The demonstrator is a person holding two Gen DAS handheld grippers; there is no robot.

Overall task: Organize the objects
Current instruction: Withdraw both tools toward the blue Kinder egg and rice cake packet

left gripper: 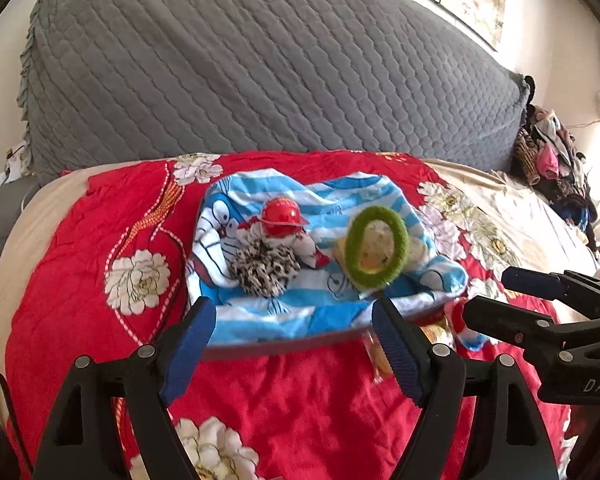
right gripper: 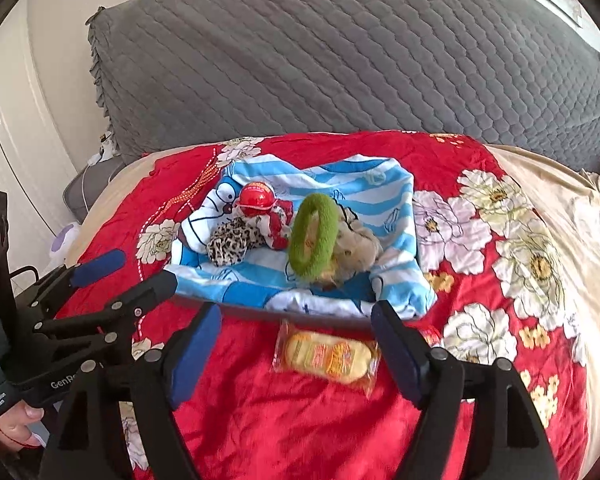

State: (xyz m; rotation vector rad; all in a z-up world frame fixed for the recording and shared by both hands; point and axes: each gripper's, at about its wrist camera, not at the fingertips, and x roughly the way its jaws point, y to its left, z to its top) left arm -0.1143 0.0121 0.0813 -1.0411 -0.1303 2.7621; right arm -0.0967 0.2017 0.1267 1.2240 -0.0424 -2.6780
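Observation:
A tray lined with a blue-and-white striped cartoon cloth (left gripper: 324, 312) (right gripper: 384, 188) lies on a red flowered bedspread (left gripper: 80, 248) (right gripper: 300, 420). In it are a red ball (left gripper: 281, 216) (right gripper: 257, 198), a leopard-print scrunchie (left gripper: 265, 267) (right gripper: 232, 245), a red-and-white cloth piece (right gripper: 277, 225) and a green ring (left gripper: 377, 250) (right gripper: 314, 236) leaning on a beige bundle (right gripper: 358, 248). A yellow wrapped snack (right gripper: 327, 357) lies on the bedspread just in front of the tray. My left gripper (left gripper: 294, 348) (right gripper: 114, 276) is open and empty before the tray. My right gripper (right gripper: 296, 350) (left gripper: 500, 292) is open over the snack.
A large grey quilted headboard cushion (left gripper: 260, 64) (right gripper: 360, 48) stands behind the bedspread. A pile of clothes (left gripper: 552, 152) lies at the far right. White cupboard doors (right gripper: 4, 128) and a charger cable (right gripper: 100, 152) are at the left. Beige sheet (right gripper: 572, 216) lies to the right.

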